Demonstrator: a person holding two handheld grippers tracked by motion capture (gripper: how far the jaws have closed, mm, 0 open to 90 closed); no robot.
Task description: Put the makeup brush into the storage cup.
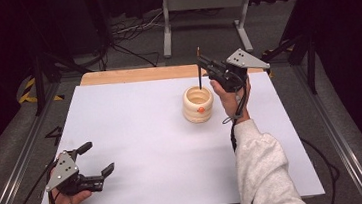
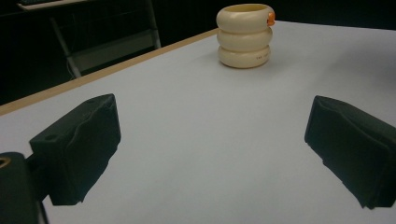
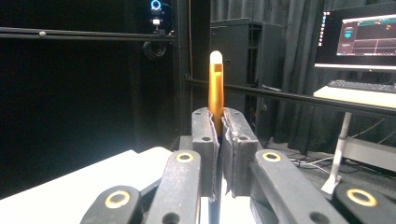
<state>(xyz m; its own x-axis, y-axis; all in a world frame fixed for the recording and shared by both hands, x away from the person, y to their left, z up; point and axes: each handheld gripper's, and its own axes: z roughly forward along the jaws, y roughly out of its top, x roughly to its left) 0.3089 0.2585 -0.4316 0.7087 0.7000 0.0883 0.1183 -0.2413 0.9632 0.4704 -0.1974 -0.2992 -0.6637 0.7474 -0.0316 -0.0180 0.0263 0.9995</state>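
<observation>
Upper right of centre, the right gripper (image 1: 204, 65) pinches an upright pen (image 1: 199, 70) above a cream ringed holder (image 1: 198, 104). Lower left, the left gripper (image 1: 96, 158) rests with jaws spread.

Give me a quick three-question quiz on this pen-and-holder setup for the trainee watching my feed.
1. True or false: the left gripper has its jaws clamped on the cream ringed holder.
2. What does the right gripper hold? A) a pen B) a spoon C) nothing
3. Fill in: the pen hangs upright with its lower tip over the holder's ____.

Key:
1. False. Its jaws stand wide apart and bare above the white table, well away from the holder.
2. A. The jaws are shut on the pen's shaft.
3. Opening, or mouth, as the high view shows it.
</observation>
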